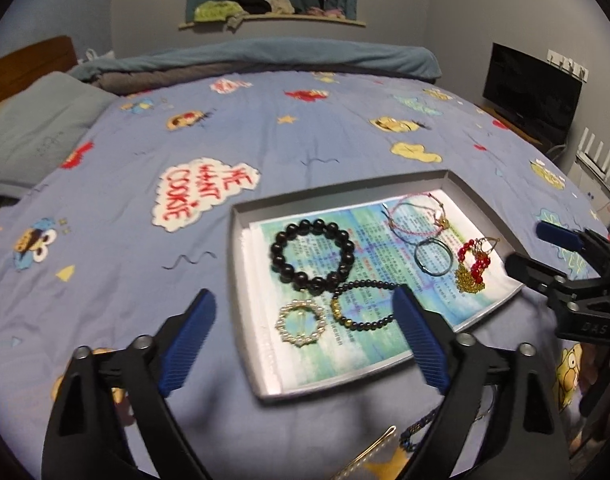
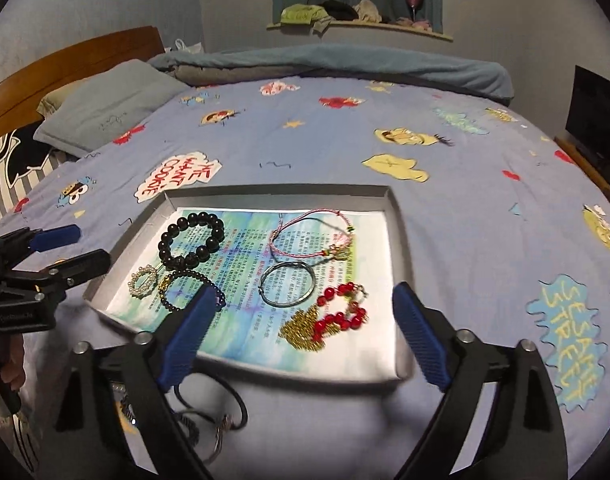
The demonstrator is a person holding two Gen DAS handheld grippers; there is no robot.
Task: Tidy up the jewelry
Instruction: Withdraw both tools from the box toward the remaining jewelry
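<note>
A shallow grey tray [image 1: 241,272] [image 2: 397,216] lined with printed paper lies on the bed. In it are a black bead bracelet [image 1: 312,256] [image 2: 191,240], a pearl ring brooch [image 1: 302,322] [image 2: 143,280], a dark small-bead bracelet [image 1: 361,306] [image 2: 193,290], a pink cord bracelet [image 1: 417,216] [image 2: 309,232], a thin metal bangle [image 1: 433,258] [image 2: 287,284] and a red-and-gold bead piece [image 1: 473,266] [image 2: 329,320]. My left gripper [image 1: 305,338] is open and empty above the tray's near left corner. My right gripper [image 2: 301,332] is open and empty above the tray's near edge.
Loose pieces lie on the blue cartoon bedsheet in front of the tray: a gold hair clip [image 1: 369,448], a dark braided cord [image 1: 421,426], a black hair tie with a metal ring [image 2: 221,416]. Pillows [image 2: 109,108] and a rolled blanket [image 1: 265,56] lie at the far side.
</note>
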